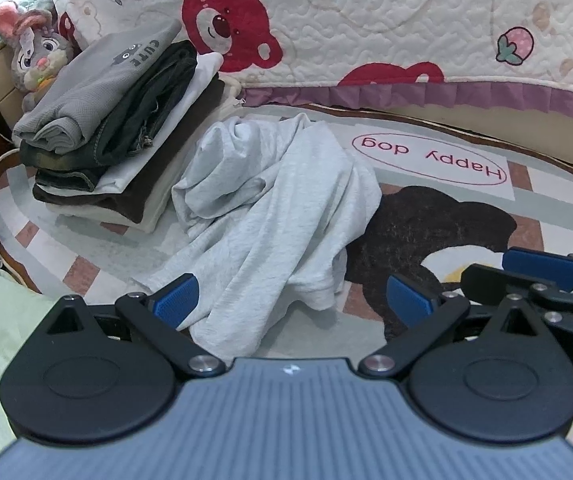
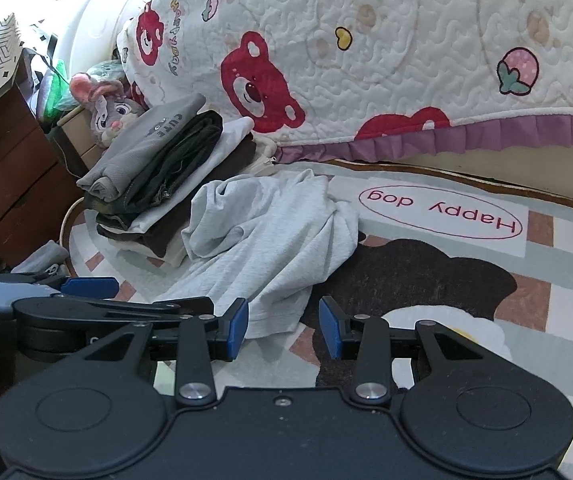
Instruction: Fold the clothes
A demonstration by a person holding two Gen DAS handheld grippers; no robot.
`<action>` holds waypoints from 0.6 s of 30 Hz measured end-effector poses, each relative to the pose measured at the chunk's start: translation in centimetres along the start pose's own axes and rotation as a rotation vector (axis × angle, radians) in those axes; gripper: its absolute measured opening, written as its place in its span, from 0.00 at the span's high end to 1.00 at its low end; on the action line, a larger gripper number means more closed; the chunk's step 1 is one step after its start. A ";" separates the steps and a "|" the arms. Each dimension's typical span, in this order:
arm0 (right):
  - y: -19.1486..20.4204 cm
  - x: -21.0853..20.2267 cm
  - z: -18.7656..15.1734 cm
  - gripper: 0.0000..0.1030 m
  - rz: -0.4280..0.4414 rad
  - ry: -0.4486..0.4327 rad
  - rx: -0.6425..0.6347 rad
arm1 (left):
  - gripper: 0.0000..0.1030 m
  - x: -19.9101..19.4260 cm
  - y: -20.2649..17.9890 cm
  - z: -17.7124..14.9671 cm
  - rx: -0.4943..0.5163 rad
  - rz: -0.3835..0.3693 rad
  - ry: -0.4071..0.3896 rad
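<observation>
Light grey garment (image 1: 270, 208) crumpled on rug (image 1: 526, 208), just beside stack of folded clothes (image 1: 126, 120), near bed quilt (image 1: 406, 20).

Left gripper (image 1: 292, 300) jaws wide apart, nothing held; hem of garment lies between pads.
Right gripper (image 2: 283, 328) jaws apart, empty; cloth edge just ahead of left pad.

Risks, judged:
- Pinching several bunched layers at once: garment lifts as lump, won't spread flat.
- Dragging cloth toward stack could topple it; top grey item already tilted.
- Grippers close together: collision possible.

Containers: none clearly seen; box-like object beside plush rabbit (image 1: 34, 52) possibly drawer unit, contents hidden.
</observation>
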State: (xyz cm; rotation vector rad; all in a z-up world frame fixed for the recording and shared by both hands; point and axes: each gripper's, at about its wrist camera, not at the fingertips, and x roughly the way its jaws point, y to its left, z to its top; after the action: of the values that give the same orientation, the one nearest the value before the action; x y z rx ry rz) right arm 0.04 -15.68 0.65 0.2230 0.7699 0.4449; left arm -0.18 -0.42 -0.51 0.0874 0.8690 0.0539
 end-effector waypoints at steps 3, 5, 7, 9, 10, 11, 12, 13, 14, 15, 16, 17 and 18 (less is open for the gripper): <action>-0.1 -0.1 0.1 0.57 0.001 -0.001 0.002 | 0.01 0.0 0.0 -0.1 0.000 -0.002 -0.002; -0.1 -0.1 0.2 0.57 0.000 0.000 0.000 | 0.01 0.0 0.0 -0.2 0.000 -0.002 0.001; 0.0 -0.1 0.2 0.57 -0.002 0.000 -0.001 | 0.01 0.0 0.0 -0.2 0.000 -0.002 0.003; 0.0 -0.1 0.2 0.57 -0.002 0.001 0.001 | 0.01 0.0 -0.1 -0.2 0.001 -0.003 0.004; 0.0 -0.1 0.2 0.57 -0.002 0.001 0.001 | 0.01 0.0 -0.1 -0.1 0.001 -0.003 0.005; 0.0 -0.1 0.2 0.57 -0.002 0.001 0.001 | 0.01 -0.1 0.0 -0.1 0.000 -0.004 0.006; -0.1 -0.1 0.2 0.57 -0.002 0.001 0.001 | 0.01 -0.1 0.0 -0.1 -0.001 -0.004 0.006; -0.1 -0.1 0.2 0.57 -0.002 0.001 0.001 | 0.01 -0.1 0.0 -0.1 -0.001 -0.004 0.007; -0.1 -0.1 0.2 0.57 -0.002 0.000 0.001 | 0.01 -0.1 0.0 -0.1 -0.001 -0.004 0.008; -0.1 -0.1 0.1 0.57 -0.003 -0.001 0.002 | 0.01 0.0 0.0 -0.1 -0.001 -0.004 0.008; 0.0 -0.1 0.1 0.57 -0.002 -0.001 0.002 | 0.01 0.0 0.0 -0.1 -0.001 -0.004 0.008; -0.1 -0.1 0.1 0.57 -0.002 0.000 0.002 | 0.01 0.0 0.0 -0.1 -0.001 -0.005 0.009; 0.0 -0.1 0.1 0.57 -0.003 0.000 0.002 | 0.01 0.1 0.0 -0.1 -0.002 -0.005 0.010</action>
State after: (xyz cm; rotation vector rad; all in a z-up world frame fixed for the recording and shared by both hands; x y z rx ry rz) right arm 0.06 -15.75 0.71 0.2234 0.7705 0.4415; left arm -0.21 -0.44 -0.60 0.0833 0.8794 0.0501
